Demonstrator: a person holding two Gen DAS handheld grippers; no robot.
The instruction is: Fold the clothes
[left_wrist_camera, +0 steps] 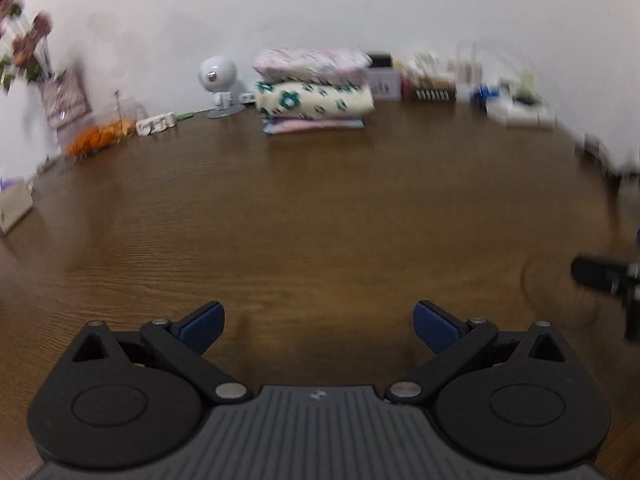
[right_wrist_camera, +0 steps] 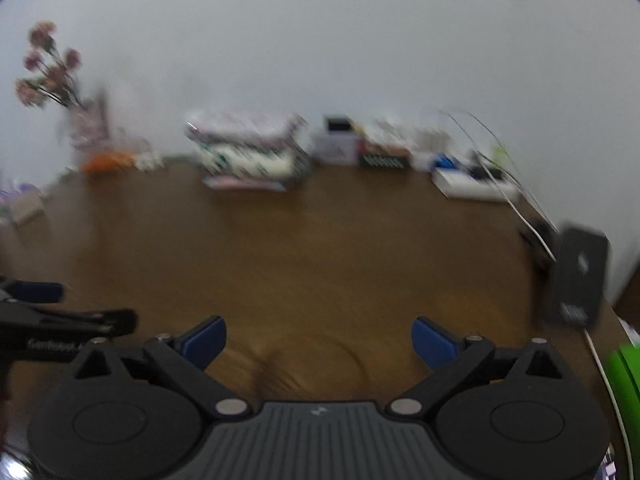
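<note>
A stack of folded clothes point(left_wrist_camera: 314, 92) rests at the far side of the brown wooden table point(left_wrist_camera: 312, 220), against the white wall; its top piece is pink-patterned, with a cream piece with green flowers below it. The right wrist view shows the same stack point(right_wrist_camera: 248, 152), blurred. My left gripper point(left_wrist_camera: 318, 326) hovers open over bare table near the front, nothing between its blue pads. My right gripper point(right_wrist_camera: 319, 342) is open too and holds nothing. The left gripper point(right_wrist_camera: 36, 300) also shows at the right wrist view's left edge, and part of the right gripper point(left_wrist_camera: 608, 278) at the left view's right edge.
Along the wall stand a small white round camera point(left_wrist_camera: 218, 80), a vase of pink flowers point(left_wrist_camera: 60, 92), an orange item in a clear holder point(left_wrist_camera: 100, 134), boxes and small clutter point(left_wrist_camera: 440, 80). A dark flat device point(right_wrist_camera: 578, 276) with cables sits at the right edge.
</note>
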